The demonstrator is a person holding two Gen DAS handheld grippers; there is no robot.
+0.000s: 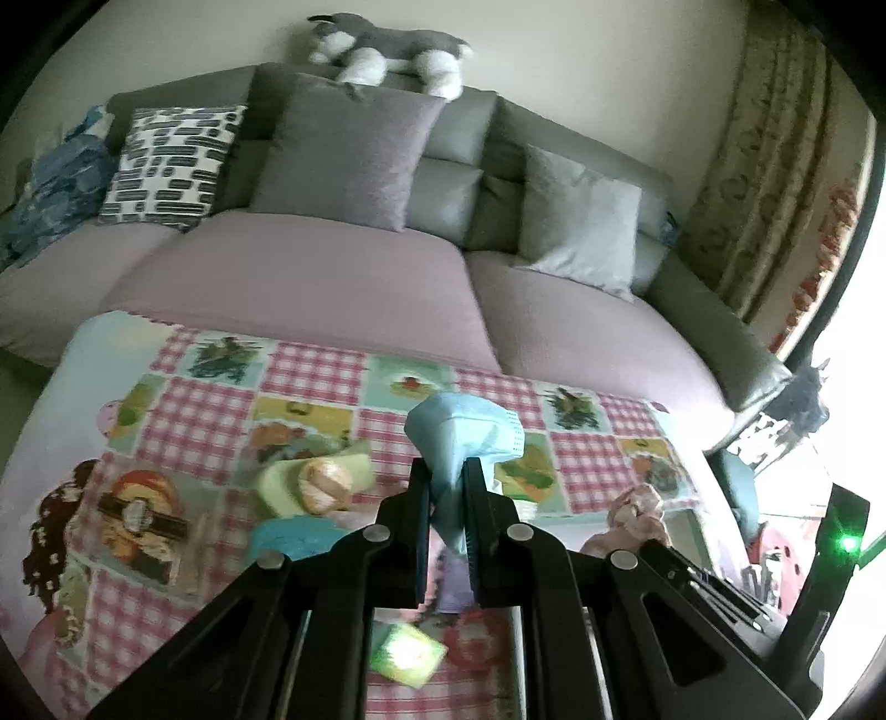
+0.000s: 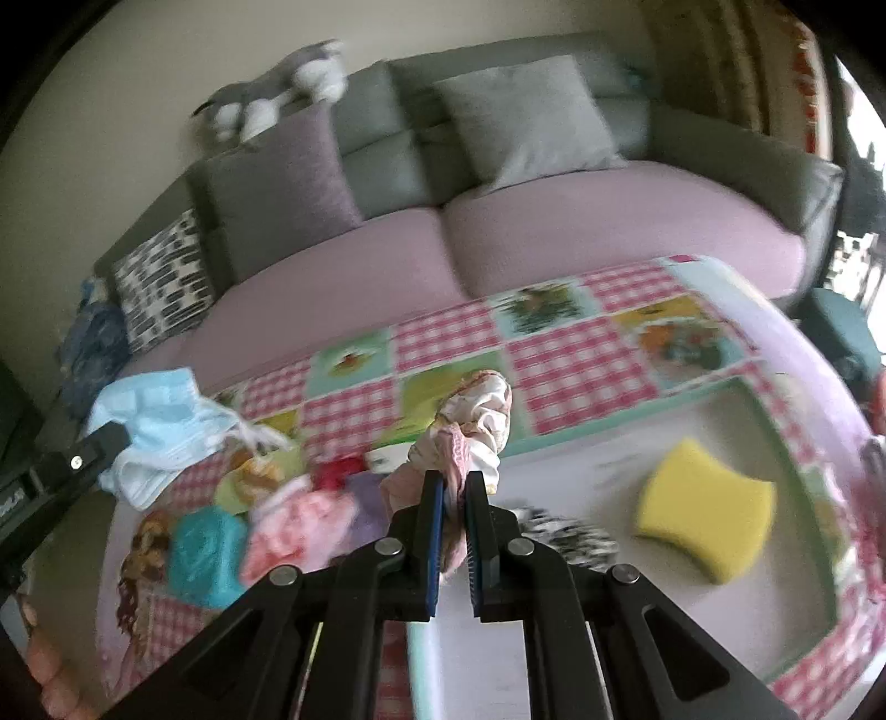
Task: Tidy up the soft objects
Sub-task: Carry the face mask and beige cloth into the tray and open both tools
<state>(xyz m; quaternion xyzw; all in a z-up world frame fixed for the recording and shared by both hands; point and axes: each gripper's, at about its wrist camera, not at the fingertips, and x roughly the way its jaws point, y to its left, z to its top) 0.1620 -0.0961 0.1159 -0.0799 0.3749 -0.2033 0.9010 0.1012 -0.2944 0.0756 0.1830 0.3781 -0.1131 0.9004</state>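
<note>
Ahead of me stands a grey sofa (image 1: 581,332) with pink seat covers, and against its back lean a purple cushion (image 1: 349,149), a grey cushion (image 1: 581,221) and a black-and-white patterned cushion (image 1: 171,160). A grey and white plush dog (image 1: 387,50) lies along the top of the backrest, and a patterned curtain (image 1: 775,183) hangs at the right. Beside the patterned cushion is what looks like crumpled blue fabric (image 1: 55,188), too blurred to name.

Daylight is pouring in from the right, blowing out the window (image 1: 869,354) edge. Both fisheye views are bending at dark rims. The right wrist view is smearing with motion blur; sponge (image 2: 706,512) edges are softening.
</note>
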